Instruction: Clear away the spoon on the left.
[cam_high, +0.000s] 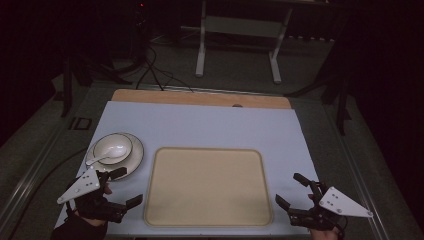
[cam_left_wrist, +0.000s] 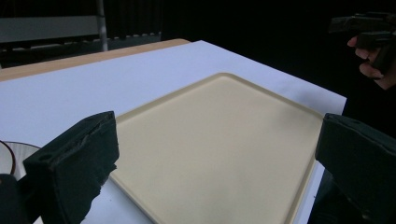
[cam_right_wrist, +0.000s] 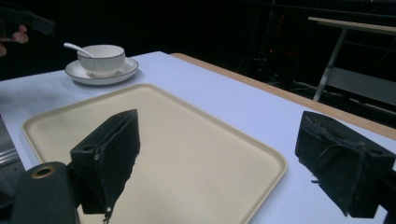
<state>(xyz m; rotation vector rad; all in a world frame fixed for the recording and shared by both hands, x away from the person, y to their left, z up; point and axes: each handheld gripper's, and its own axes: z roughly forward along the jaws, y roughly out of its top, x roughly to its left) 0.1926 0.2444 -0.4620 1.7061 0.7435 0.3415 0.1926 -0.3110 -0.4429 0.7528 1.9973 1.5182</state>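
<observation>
Left gripper view: the white gold-rimmed saucer (cam_left_wrist: 11, 156) is cut off by the left edge and partly hidden behind the near black jaw, bowl out of frame, and the flat beige rectangular tray (cam_left_wrist: 224, 149) runs off the bottom edge. Right gripper view: the tray's near-left corner sits behind the jaw, and the other hand (cam_right_wrist: 11, 37) is clipped at the left edge. High view: the white ceramic spoon (cam_high: 104, 157) in the white bowl (cam_high: 113, 148) is too small for detail, and both forearms are cut by the bottom edge.
</observation>
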